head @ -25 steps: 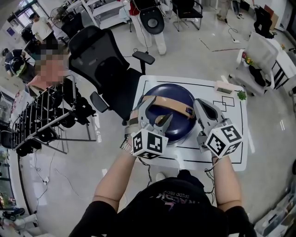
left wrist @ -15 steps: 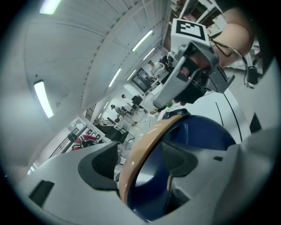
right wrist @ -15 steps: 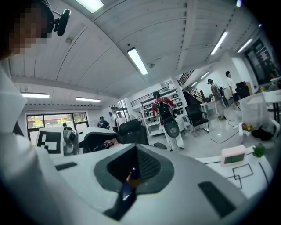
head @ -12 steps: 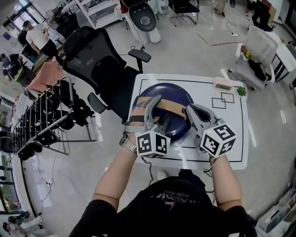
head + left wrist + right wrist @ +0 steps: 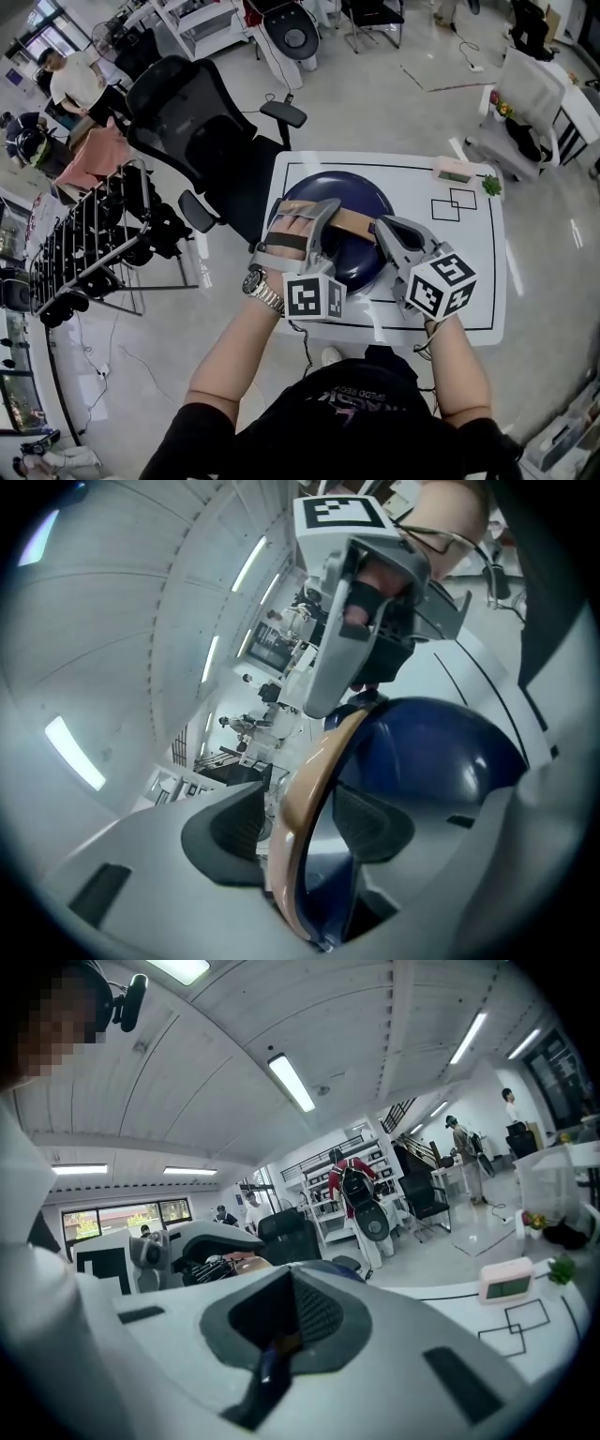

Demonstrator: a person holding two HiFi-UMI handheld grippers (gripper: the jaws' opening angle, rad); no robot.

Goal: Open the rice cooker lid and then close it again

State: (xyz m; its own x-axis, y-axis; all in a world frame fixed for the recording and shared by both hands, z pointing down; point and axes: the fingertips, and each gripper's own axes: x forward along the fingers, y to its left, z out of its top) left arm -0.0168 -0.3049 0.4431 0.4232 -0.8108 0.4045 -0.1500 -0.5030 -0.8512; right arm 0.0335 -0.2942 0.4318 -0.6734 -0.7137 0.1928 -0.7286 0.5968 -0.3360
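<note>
The dark blue rice cooker (image 5: 349, 190) stands lid-down on the white table (image 5: 469, 281), its tan handle (image 5: 354, 222) lying across the dome. My left gripper (image 5: 323, 217) straddles the handle's left part. In the left gripper view the handle (image 5: 309, 789) runs between the pads (image 5: 234, 827). The jaws are closing and a thin gap still shows on each side. My right gripper (image 5: 382, 228) is shut with nothing held, its tip by the handle's right end. It shows there in the left gripper view too (image 5: 328, 691). The right gripper view has the shut jaws (image 5: 281, 1340) over the cooker (image 5: 323, 1265).
A pink clock (image 5: 453, 170) and a small green plant (image 5: 489, 188) sit at the table's far right, beside drawn black squares. A black office chair (image 5: 202, 112) stands past the table's left corner. A black wire rack (image 5: 84, 244) is on the floor to the left.
My left gripper has rolled over and come down so the handle lies between its jaws, which have narrowed. The right gripper has sunk toward the handle's right end, still shut.
</note>
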